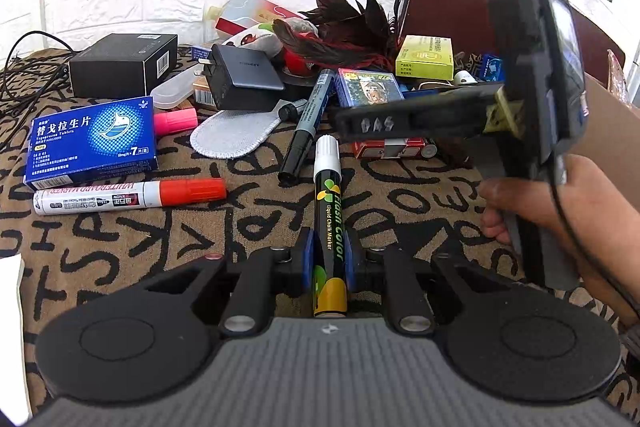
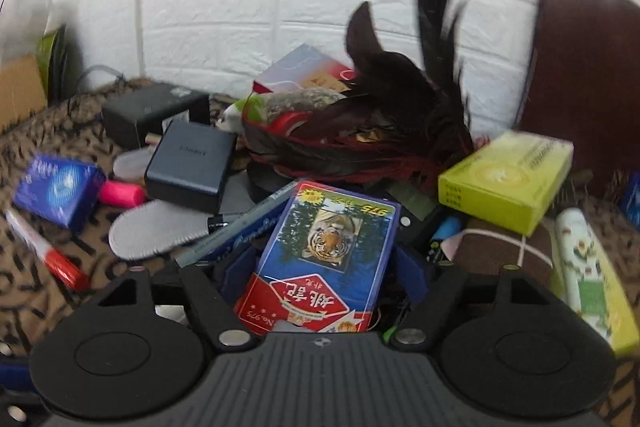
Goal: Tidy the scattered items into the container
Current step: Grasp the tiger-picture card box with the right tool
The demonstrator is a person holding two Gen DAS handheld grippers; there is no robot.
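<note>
Black liquid-chalk marker (image 1: 329, 227): clamped in left claw (image 1: 329, 259). Blue tiger-print card box (image 2: 320, 259): between the parted fingers of right claw (image 2: 320, 267), seemingly not yet pinched, mid-clutter. Step: pick-up. Next: close squarely, lift clear of feathers (image 2: 360, 123).

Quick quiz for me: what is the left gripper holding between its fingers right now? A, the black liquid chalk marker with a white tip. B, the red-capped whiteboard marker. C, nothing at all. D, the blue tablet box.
A: in the left wrist view the left gripper is clamped on the liquid chalk marker, while the whiteboard marker and the blue tablet box lie on the patterned cloth.
</note>
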